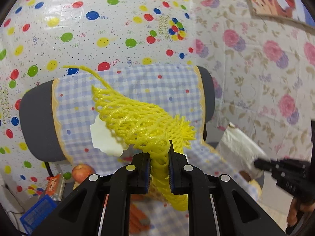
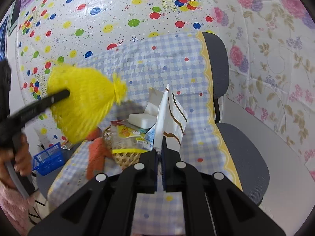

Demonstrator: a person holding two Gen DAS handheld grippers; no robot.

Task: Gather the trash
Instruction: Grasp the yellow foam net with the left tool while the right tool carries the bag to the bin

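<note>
A yellow foam fruit net [image 1: 137, 122] hangs in the air in front of a chair, with my left gripper [image 1: 158, 153] shut on its lower end. The right wrist view shows the same net [image 2: 84, 102] blurred at the left, beside the left gripper [image 2: 67, 93]. My right gripper [image 2: 161, 151] is shut on a white paper wrapper with brown stripes [image 2: 169, 114], held upright over the chair seat. Below it a wicker basket [image 2: 122, 157] holds a yellow snack wrapper [image 2: 128, 133]. A white foam block [image 2: 142, 121] lies behind the basket.
A grey chair draped with a blue checked cloth [image 2: 177, 63] fills the middle. An orange knitted thing [image 2: 96, 153] lies by the basket. A blue plastic crate [image 2: 49, 157] and an apple [image 1: 82, 172] sit low at the left. Balloon-print and floral sheets cover the walls.
</note>
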